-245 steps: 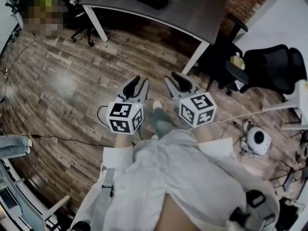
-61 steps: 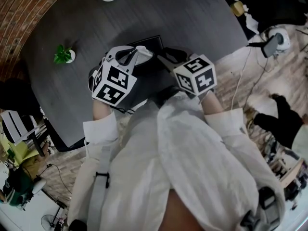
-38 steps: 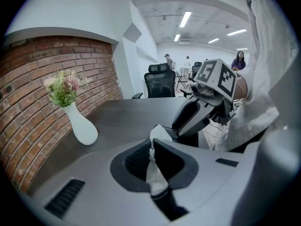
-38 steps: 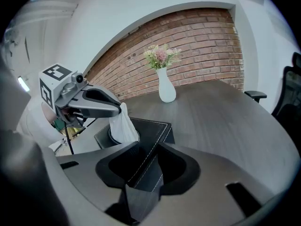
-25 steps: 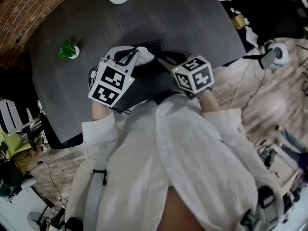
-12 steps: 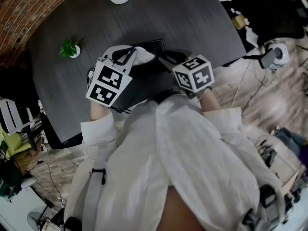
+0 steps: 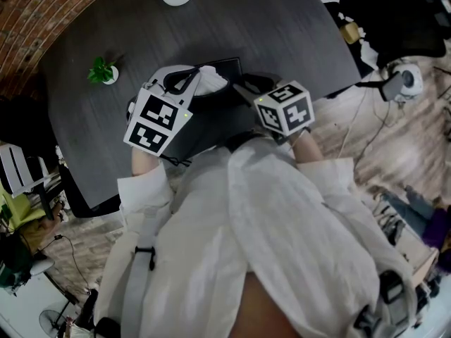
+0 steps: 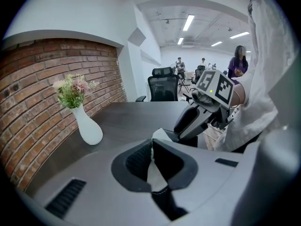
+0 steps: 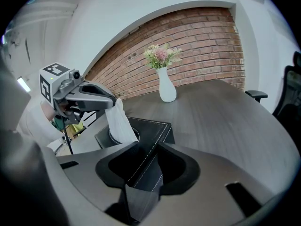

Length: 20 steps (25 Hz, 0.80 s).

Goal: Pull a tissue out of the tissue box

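Table [image 7: 296, 27]: dark, beside a brick wall [image 9: 197, 46].
Tissue box [image 9: 151, 126]: black, white tissue [image 9: 117, 121] rising from it.
My left gripper [image 8: 151, 145]: jaws closing, pinching the tissue.
My right gripper [image 9: 147, 143]: clamping the box's corner.
Hidden: the box's inside.

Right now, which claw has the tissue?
The left claw: its jaws are closing on the white tissue above the box. The right claw clamps the box's corner instead.

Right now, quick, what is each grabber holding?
Left gripper: jaws closing, pinching the tissue.
Right gripper: shut on the corner of the tissue box.
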{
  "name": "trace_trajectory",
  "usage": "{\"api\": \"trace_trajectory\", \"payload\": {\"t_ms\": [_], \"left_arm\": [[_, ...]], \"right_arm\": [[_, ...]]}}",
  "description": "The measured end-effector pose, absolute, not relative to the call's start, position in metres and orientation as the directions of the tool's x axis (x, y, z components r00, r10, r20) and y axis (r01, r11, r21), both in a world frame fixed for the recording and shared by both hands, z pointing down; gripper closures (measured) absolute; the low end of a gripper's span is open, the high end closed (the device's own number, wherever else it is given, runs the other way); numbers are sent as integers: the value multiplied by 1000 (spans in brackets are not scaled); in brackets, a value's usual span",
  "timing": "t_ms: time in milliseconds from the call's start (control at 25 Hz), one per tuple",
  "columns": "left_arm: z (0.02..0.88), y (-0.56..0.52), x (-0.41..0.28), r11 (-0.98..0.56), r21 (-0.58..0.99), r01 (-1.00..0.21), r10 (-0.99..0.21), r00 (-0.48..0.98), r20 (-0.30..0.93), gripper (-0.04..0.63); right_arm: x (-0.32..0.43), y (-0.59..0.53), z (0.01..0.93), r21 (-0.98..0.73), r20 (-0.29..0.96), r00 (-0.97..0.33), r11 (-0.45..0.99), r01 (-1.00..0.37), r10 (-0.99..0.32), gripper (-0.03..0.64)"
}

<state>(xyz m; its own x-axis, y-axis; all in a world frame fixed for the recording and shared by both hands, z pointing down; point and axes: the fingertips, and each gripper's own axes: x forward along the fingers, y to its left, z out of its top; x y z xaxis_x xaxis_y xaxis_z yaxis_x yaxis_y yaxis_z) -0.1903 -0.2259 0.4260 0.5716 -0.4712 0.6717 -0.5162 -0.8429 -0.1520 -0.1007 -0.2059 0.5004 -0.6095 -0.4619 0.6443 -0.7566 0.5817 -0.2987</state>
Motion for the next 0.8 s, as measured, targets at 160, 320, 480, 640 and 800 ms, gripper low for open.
{"api": "trace_trajectory", "payload": {"t_ms": [160,320,480,640,800], "left_arm": [[423,-225,-190,-849,-98,-519,-446,605,660,588],[421,-226,-191,-844,-107,-526,-458,601,655,588],[420,-229,-191,-839,-112,-532,-467,601,649,589],[419,-231,-195,-828,-109,-551,-481,596,643,589],[418,-230,-195,-824,-114,-555,-489,595,637,589]], "right_arm": [[-101,-206,500,-302,643,-610,579,-757,-463,495],[-101,-206,500,-304,642,-611,578,-758,-464,492],[-100,-207,501,-310,640,-614,576,-756,-462,492],[-100,-207,501,-313,639,-617,577,-754,-459,492],[-100,-206,501,-316,638,-619,577,-753,-458,492]]}}
